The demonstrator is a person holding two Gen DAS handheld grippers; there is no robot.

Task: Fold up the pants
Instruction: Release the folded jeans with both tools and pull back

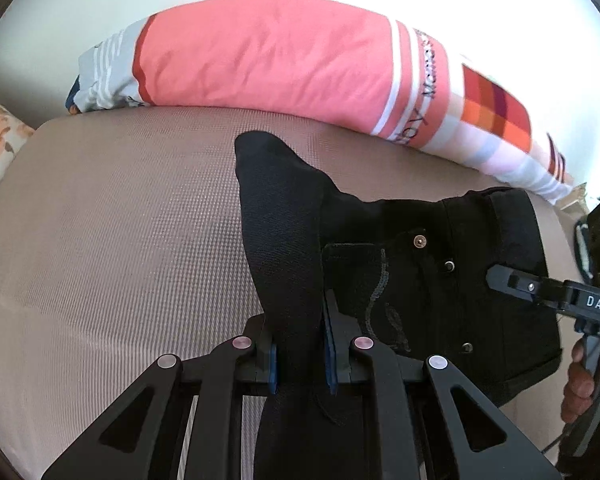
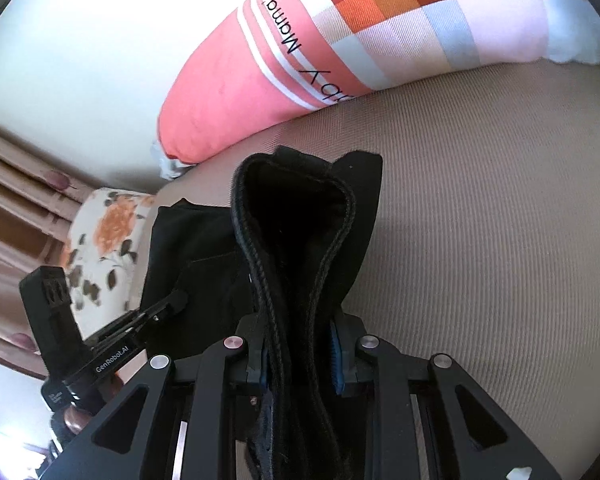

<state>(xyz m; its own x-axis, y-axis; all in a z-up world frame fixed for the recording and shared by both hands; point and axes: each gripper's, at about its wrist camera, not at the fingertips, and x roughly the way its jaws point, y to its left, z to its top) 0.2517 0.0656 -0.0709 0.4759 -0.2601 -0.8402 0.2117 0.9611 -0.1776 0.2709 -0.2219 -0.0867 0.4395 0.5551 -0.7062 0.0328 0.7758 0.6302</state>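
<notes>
Black pants (image 1: 440, 280) lie on tan bed cover (image 1: 120, 240), a leg end lifted. Left gripper (image 1: 300, 356) clamps one fabric fold; right gripper (image 2: 300, 356) clamps the hem. Pink bolster (image 1: 268, 68) behind.

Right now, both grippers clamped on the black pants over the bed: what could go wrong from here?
1. The left gripper pinches only a narrow bunched strip of the pants; it may slip out mid-fold.
2. The right gripper holds a thick rolled hem, so the fold could land uneven.
3. The long pink pillow lies close behind on the bed; the carried cloth may snag or drape on it.
</notes>
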